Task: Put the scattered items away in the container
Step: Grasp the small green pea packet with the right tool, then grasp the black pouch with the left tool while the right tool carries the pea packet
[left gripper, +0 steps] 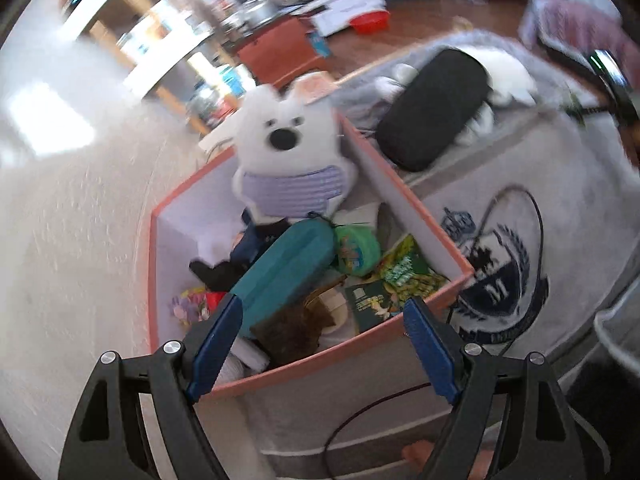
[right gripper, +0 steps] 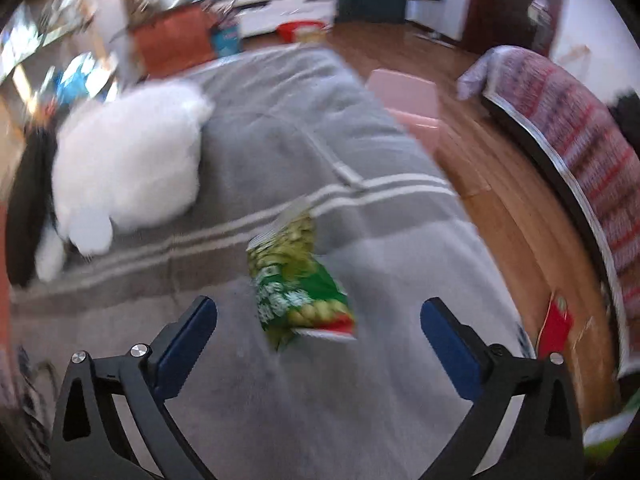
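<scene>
Hovering spread and empty, the left gripper point(left gripper: 322, 322) faces the pink box point(left gripper: 424, 216); the right gripper point(right gripper: 318, 320), also spread, nears the green snack packet point(right gripper: 300, 280).

The pink-rimmed cardboard box point(left gripper: 424, 216) is crowded: a white plush dog in a lilac striped scarf point(left gripper: 290, 156) leans over its far wall and a teal zip case point(left gripper: 286, 272) lies diagonally across the pile. Bare grey striped rug point(right gripper: 280, 392) surrounds the green snack packet point(right gripper: 300, 284), with a white fluffy cushion point(right gripper: 128, 160) well apart.

A grey rug point(right gripper: 280, 152) on the wooden floor point(right gripper: 500, 200) carries a green snack bag point(right gripper: 300, 284), white plush point(right gripper: 128, 160) and pink box point(left gripper: 420, 216).
</scene>
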